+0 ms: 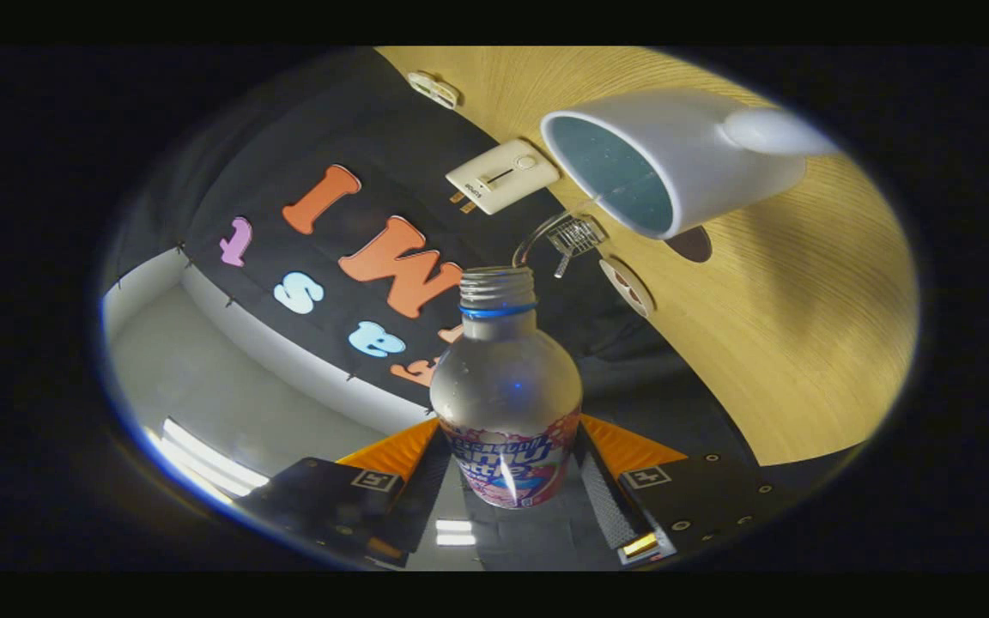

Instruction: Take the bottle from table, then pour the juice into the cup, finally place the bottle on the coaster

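Your bottle (506, 390) sits between the two fingers of the gripper (507, 489), held at its labelled lower body, with one finger (426, 489) pressing one side and the other finger (602, 493) pressing the opposite side, so you have it clamped. It is clear plastic with a blue ring under a threaded neck, and the cap is off (the open mouth points straight ahead, away from the fingers). A thin clear stream (546, 236) arcs from that mouth up toward the cup (675, 159), reaching it at the lower edge of the rim.

The cup is white with a pale blue-green inside and a handle on its far side. It stands on the wooden table (803, 309), just beyond the bottle's mouth, and your whole view is rolled over, so the tabletop runs up one side rather than lying flat beneath you.

Beside the cup, on the table's edge, you can see a dark round patch (690, 245) partly hidden by the cup; whether it is the coaster, you cannot tell from here. Near it lies a small white round object (627, 287). A white switch-like box (501, 176) and a small wire basket (578, 236) sit against the black cloth wall behind the stream.
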Available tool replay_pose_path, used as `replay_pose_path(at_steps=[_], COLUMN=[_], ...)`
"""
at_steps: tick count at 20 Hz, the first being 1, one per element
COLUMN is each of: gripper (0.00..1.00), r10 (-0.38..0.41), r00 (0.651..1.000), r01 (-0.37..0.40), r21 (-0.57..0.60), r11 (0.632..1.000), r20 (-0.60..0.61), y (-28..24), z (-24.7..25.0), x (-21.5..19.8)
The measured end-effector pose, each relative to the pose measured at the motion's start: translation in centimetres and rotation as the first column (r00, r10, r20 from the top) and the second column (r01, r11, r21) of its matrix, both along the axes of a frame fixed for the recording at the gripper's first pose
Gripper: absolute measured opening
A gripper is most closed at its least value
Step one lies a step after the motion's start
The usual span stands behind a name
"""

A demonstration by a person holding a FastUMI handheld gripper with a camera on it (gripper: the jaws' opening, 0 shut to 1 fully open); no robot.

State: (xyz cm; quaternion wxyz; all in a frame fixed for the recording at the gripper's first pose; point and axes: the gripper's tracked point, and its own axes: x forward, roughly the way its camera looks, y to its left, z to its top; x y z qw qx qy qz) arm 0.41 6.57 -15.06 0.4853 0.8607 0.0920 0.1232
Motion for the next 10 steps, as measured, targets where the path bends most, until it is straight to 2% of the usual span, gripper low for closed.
replay_pose_path(at_steps=[10], gripper=[0.79], r10=[-0.019], r00=[1.000], r01=[0.019], r21=[0.042], r11=[0.999], r20=[0.012], y=[-0.67], z=[0.50], x=[-0.02])
